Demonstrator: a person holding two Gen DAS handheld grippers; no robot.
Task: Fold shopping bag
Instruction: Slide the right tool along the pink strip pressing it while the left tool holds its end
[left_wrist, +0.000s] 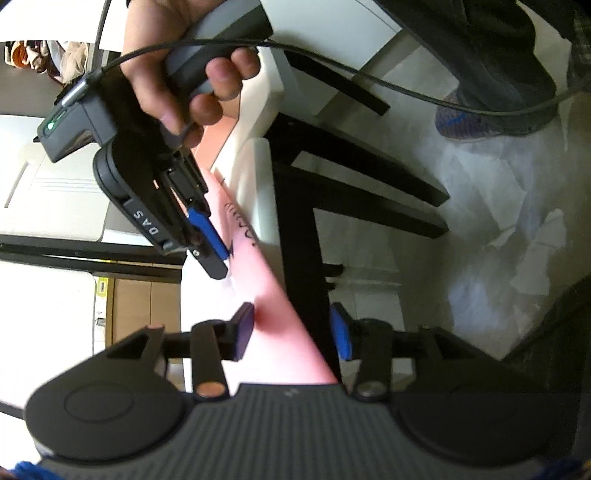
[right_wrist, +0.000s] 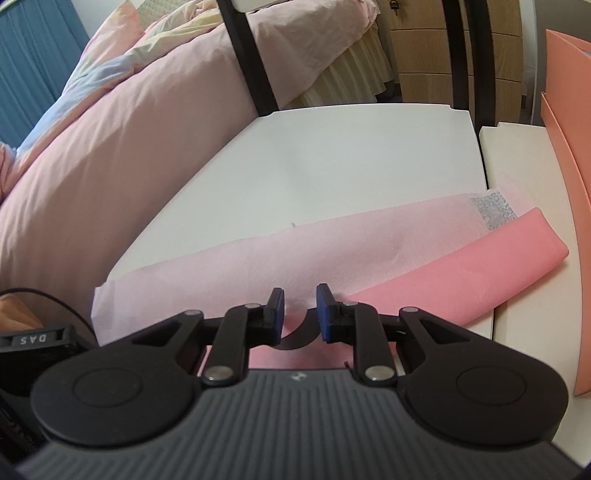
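My left hand-held gripper (left_wrist: 291, 332) appears rolled onto its side in its own wrist view; its blue-padded jaws stand apart, and the pink shopping bag (left_wrist: 273, 295) runs up between them. The left pad (left_wrist: 245, 326) lies at the edge of the fabric; whether it touches I cannot tell. The other pad stands clear, in front of a black frame (left_wrist: 306, 229), so this gripper is released. Farther up the same view, my right hand (left_wrist: 177, 74) grips the handle of the right hand-held gripper (left_wrist: 214, 254), whose blue pads come down on the bag near some dark lettering (left_wrist: 242, 225). A cable (left_wrist: 332, 62) trails across to the right, above a pale floor (left_wrist: 480, 229).

In the right wrist view, the right hand-held gripper (right_wrist: 299, 314) has its jaws drawn in to a narrow gap over the shopping bag (right_wrist: 443, 273), with a dark strap (right_wrist: 299, 341) curving between them lower down. I cannot tell whether the pads actually pinch the fabric or the strap. The bag lies flattened across the white counter (right_wrist: 332, 155), its paler inner face (right_wrist: 240, 258) toward the left and a rolled, deeper pink fold toward the right. A bed with pink bedding (right_wrist: 129, 129) lies beyond the counter's left edge.
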